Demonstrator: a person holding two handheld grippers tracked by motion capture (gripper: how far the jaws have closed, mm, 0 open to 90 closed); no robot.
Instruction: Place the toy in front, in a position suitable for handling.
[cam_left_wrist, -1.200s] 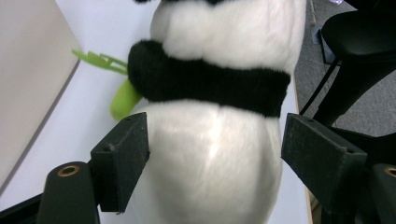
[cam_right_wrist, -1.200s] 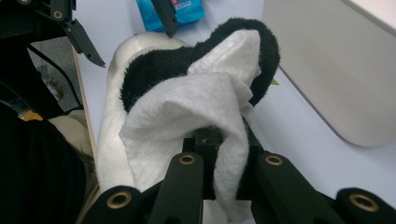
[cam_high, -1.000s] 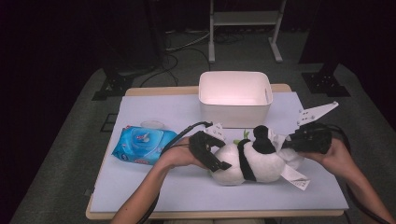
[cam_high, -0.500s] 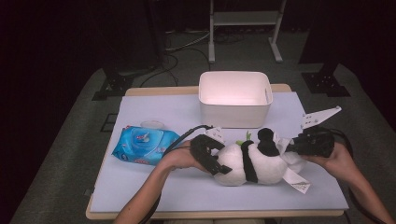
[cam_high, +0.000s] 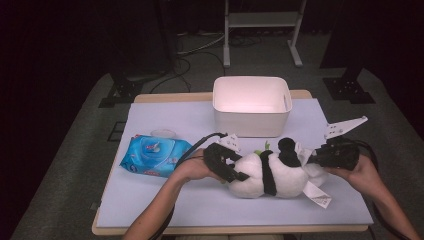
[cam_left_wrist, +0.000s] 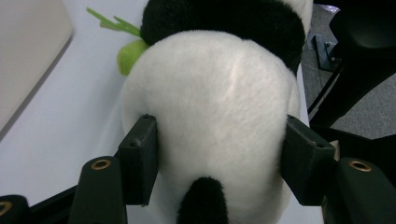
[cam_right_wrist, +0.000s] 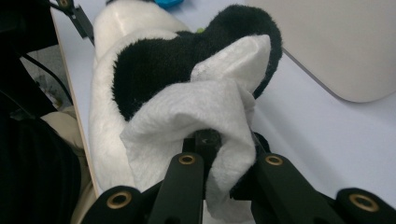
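Our left fingers (cam_left_wrist: 140, 158), just closing, press the panda's (cam_high: 270, 172) rump; right fingers (cam_right_wrist: 198, 161) pinch a wipe (cam_right_wrist: 196, 112) shut. Soft plush may squirm free. The wipe could then snag fur.

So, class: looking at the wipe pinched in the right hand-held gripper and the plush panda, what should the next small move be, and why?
Probably rub the wipe across the panda. The right hand-held gripper is shut on the wipe, which lies against the fur, and the left hand-held gripper, jaws just closing, has its pads pressed into the white end, so the toy looks steadied.
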